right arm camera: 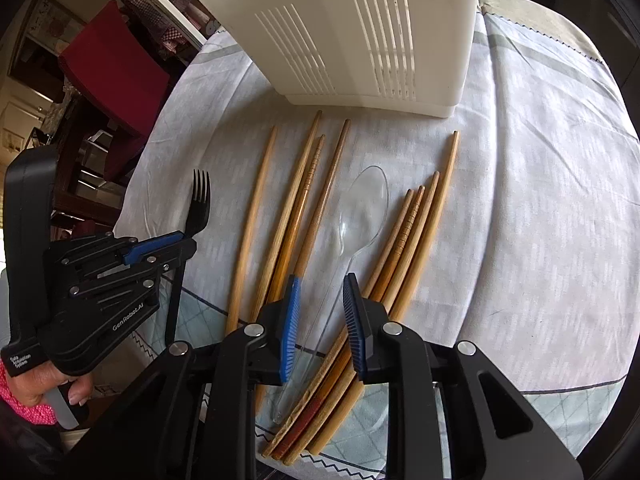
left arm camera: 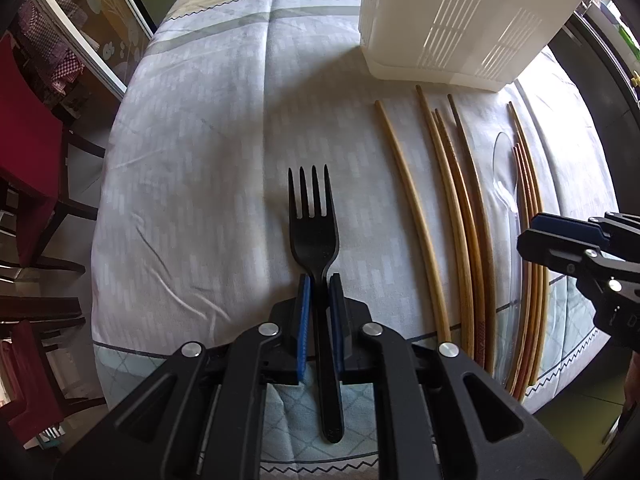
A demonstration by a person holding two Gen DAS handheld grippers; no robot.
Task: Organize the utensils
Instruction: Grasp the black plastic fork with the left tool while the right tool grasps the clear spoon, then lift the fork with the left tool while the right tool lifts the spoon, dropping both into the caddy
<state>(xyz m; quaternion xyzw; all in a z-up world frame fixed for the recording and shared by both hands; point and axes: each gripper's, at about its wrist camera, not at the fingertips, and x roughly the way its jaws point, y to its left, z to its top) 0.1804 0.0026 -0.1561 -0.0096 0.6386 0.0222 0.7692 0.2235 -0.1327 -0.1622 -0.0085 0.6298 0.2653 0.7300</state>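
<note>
Right wrist view: eight chopsticks (right arm camera: 256,216), one spoon (right arm camera: 360,208), right tongs (right arm camera: 320,292) unclenched; left tongs (left arm camera: 319,284) grasp one fork (left arm camera: 314,216).

Black fork (left arm camera: 314,232), clear spoon (right arm camera: 362,208), tan chopsticks (right arm camera: 250,216), white slotted caddy (right arm camera: 340,32).

Black fork (left arm camera: 314,236), clear spoon (right arm camera: 360,208), wooden chopsticks (right arm camera: 296,216) lie parallel.

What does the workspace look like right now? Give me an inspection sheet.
Surface: table under a pale patterned tablecloth, creased.
Job's things: black plastic fork; clear plastic spoon lying among wooden chopsticks; white slotted plastic utensil holder standing behind them.
Clutter: nothing seen.
Grippers: left gripper shut on the fork's handle; right gripper open, pads either side of the spoon's handle, not pressing.
Cables: nothing seen.
Surroundings: red-cushioned wooden chair beside the table.
</note>
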